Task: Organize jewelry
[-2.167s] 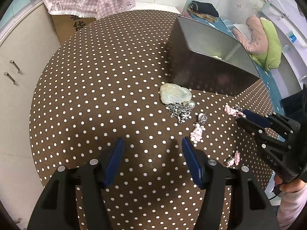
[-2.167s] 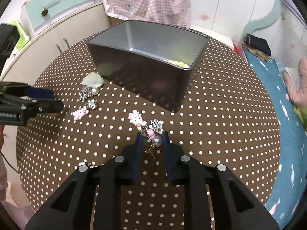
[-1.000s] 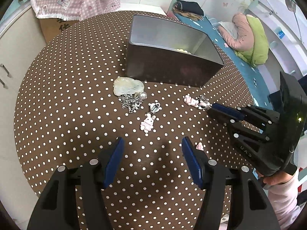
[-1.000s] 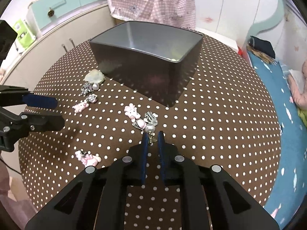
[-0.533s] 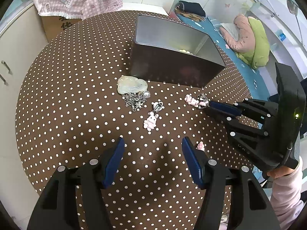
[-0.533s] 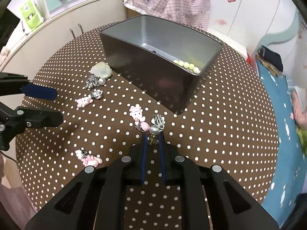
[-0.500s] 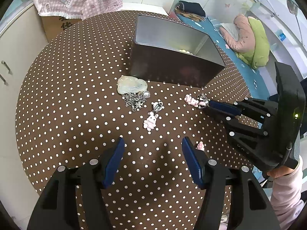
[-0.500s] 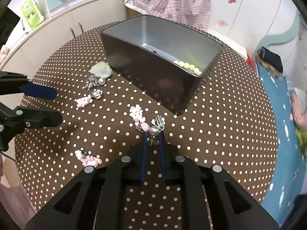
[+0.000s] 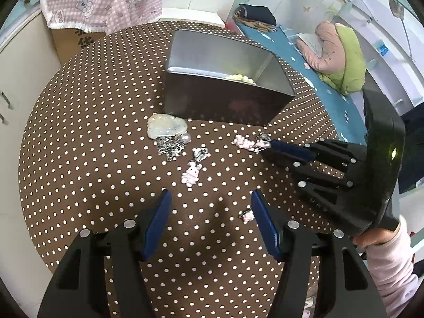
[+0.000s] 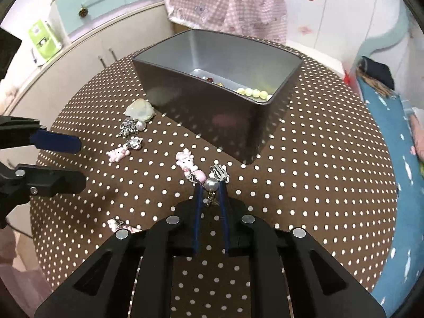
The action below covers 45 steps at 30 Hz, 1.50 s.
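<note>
Surface [image 10: 318, 159]: round, under a brown cloth with white dots; it carries everything below.
Tin box [image 10: 220, 122]: grey metal, open top, at the far middle of the surface; pale yellow beads [image 10: 253, 92] lie inside near its right end.
My left hand-held gripper [image 9: 209, 212]: blue pads spread wide, nothing between them, hovering over the near part of the surface.
My right hand-held gripper [image 10: 210, 188]: pads drawn nearly together, pinching the pearl charm [image 10: 211, 184] at its lower end, just in front of the tin box.
Jade pendant [image 9: 165, 127]: pale green, beside the box's left corner, touching a silver chain [image 9: 169, 144].
Pink bear charm [image 9: 191, 173]: lies alone, between the chain and my left pads.
Small pink charm [image 9: 246, 214]: close to my left hand-held gripper's right pad.
</note>
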Available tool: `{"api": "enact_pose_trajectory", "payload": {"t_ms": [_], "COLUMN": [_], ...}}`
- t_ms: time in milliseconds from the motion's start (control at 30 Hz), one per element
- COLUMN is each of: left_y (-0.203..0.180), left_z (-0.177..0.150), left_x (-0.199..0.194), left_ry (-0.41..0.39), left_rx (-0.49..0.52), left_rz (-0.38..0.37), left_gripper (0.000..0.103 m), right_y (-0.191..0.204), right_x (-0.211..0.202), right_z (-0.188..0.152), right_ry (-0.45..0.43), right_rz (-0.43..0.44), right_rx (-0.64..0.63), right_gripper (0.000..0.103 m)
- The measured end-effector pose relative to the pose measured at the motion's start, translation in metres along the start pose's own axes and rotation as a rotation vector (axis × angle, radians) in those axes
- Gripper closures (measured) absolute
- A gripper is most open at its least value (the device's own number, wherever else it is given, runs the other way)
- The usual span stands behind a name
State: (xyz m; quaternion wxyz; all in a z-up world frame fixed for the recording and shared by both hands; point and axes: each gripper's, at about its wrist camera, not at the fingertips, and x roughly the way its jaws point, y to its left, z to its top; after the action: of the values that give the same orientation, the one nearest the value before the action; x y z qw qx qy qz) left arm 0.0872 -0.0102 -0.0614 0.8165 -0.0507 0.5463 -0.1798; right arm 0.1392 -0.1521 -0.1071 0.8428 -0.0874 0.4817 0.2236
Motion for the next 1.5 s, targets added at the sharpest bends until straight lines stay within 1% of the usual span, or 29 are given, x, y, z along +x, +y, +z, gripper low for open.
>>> {"api": "enact_pose_trajectory", "payload": {"t_ms": [133,267,300,367,533,700,733,800,900,967,1067,1200,1433,1500], "left_y": [-0.013,-0.028,-0.03,-0.036,-0.032,-0.026,-0.028,-0.029,-0.037,-0.043,-0.051,-0.056,-0.059,-0.06], "left_z": [0.002,0.007,0.008,0.012,0.021,0.019,0.018,0.019,0.019,0.019,0.02,0.027,0.037,0.039], "left_x": [0.001,0.006,0.007,0.011,0.015,0.016,0.017,0.016,0.017,0.021,0.03,0.043,0.067,0.072], "left_ry": [-0.01,-0.012,-0.01,-0.006,-0.005,-0.003,-0.004,-0.008,-0.022,-0.012,0.003,0.006,-0.001,-0.004], "left_rx": [0.034,0.063,0.066,0.077,0.059,0.052,0.05,0.05,0.078,0.088,0.094,0.095,0.098,0.093], "left_rz": [0.0,-0.019,-0.022,-0.021,-0.005,0.006,0.004,-0.003,0.019,0.011,0.002,0.028,0.126,0.125], "left_gripper": [0.043,0.043,0.043,0.043,0.043,0.043,0.043,0.043,0.043,0.043,0.043,0.043,0.043,0.045], "right_y": [0.001,-0.016,-0.017,-0.02,-0.024,-0.038,-0.04,-0.045,-0.056,-0.062,-0.069,-0.079,-0.084,-0.087], "right_x": [-0.003,-0.009,-0.009,-0.01,-0.014,-0.017,-0.018,-0.022,-0.027,-0.031,-0.035,-0.039,-0.036,-0.033], "right_z": [-0.007,-0.017,-0.018,-0.019,-0.028,-0.035,-0.036,-0.037,-0.038,-0.039,-0.036,-0.035,-0.034,-0.033], "right_ry": [-0.009,-0.036,-0.039,-0.04,-0.05,-0.061,-0.063,-0.083,-0.104,-0.117,-0.13,-0.143,-0.152,-0.147], "right_rz": [-0.001,-0.015,-0.004,-0.011,-0.009,0.048,0.049,0.005,0.03,0.016,0.019,0.013,-0.009,-0.012], "right_rx": [0.043,0.112,0.107,0.114,0.116,0.183,0.191,0.213,0.263,0.269,0.286,0.304,0.294,0.297], "right_gripper": [0.091,0.092,0.092,0.092,0.092,0.092,0.092,0.092,0.092,0.092,0.092,0.092,0.092,0.092]}}
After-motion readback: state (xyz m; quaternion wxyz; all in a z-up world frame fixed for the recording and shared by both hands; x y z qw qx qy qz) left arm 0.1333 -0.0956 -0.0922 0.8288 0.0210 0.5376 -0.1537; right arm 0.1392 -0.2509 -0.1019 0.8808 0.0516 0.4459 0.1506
